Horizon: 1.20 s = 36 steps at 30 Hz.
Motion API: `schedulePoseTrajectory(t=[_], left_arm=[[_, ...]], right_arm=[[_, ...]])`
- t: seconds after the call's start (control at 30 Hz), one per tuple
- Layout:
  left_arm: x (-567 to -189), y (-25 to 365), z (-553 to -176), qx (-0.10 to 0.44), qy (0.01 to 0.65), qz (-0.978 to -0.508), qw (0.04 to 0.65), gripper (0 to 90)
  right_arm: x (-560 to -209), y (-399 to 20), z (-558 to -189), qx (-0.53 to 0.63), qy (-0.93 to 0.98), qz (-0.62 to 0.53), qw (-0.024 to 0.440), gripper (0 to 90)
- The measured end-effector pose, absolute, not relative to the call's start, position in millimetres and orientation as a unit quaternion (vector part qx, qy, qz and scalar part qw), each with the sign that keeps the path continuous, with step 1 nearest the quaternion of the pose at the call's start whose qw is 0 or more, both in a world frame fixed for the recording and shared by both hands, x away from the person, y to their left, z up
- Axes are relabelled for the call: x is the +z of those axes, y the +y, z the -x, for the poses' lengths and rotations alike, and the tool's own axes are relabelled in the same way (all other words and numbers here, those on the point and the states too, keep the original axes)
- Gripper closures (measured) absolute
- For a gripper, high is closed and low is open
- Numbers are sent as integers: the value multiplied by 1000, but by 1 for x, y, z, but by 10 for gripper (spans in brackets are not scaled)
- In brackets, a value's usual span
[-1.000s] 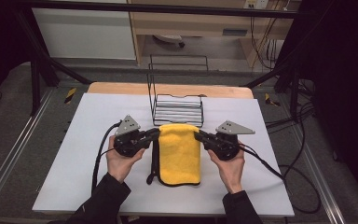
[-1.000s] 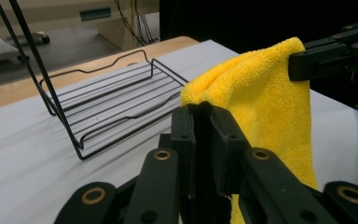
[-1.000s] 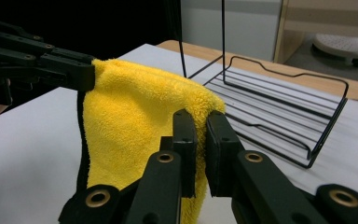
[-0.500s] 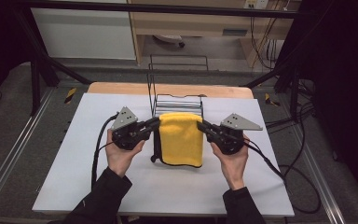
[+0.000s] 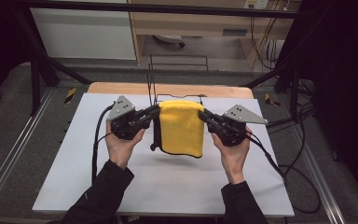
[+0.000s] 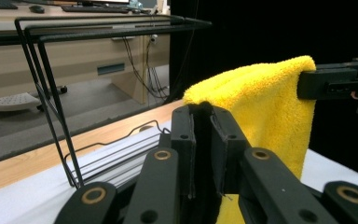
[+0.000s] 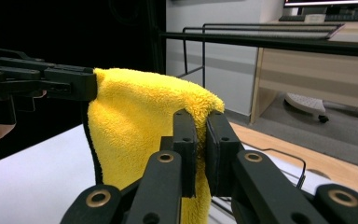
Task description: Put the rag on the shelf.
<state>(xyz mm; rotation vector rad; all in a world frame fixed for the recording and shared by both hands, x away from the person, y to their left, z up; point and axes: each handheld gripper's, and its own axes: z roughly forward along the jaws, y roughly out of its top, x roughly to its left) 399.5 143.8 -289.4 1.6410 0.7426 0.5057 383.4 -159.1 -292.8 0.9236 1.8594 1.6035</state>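
1. A yellow towel [image 5: 182,128] hangs in the air between two hand-held grippers, above the middle of a white table top [image 5: 74,177]. It is thick and fluffy, with a soft looped pile, and is folded over so that it drapes down as a rounded rectangle. A thin dark trim runs along its edges.

2. The left gripper [image 5: 150,114] is pressed tight on the towel's upper left corner. In the left gripper view its two black jaws stand almost together, with cloth caught between them. A grey three-cornered plate sits on top of it, and a black cable trails from it toward the person.

3. The right gripper [image 5: 206,115] pinches the towel's upper right corner in the same way, jaws nearly together on the yellow pile. It too carries a grey plate and a cable.

4. The person's hands and dark sleeves come in from the near edge of the table.

5. Just behind the towel stands a black wire rack [image 5: 177,77], made of thin bent rods with open sides and a tall rectangular frame. The towel's top edge hides part of the rack's base in the high view.

6. The table's far edge is a strip of pale wood [image 5: 121,88]. Beyond it lie a grey floor and a light wooden desk [image 5: 200,21].
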Motion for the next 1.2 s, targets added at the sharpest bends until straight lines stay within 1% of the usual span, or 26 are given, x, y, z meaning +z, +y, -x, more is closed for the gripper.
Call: schedulePoseTrajectory(t=[0.43, 0.63, 1.2], left_arm=[[-265, 144, -410, 241, 313, -686, 611, 804], [-256, 144, -416, 243, 313, -679, 619, 803], [-216, 140, -429, 268, 299, -656, 639, 803]], right_arm=[[-269, -157, -393, 604, 670, -333, 275, 843], [-258, -156, -398, 609, 662, -329, 287, 843], [-220, -157, -410, 625, 638, -318, 317, 844]])
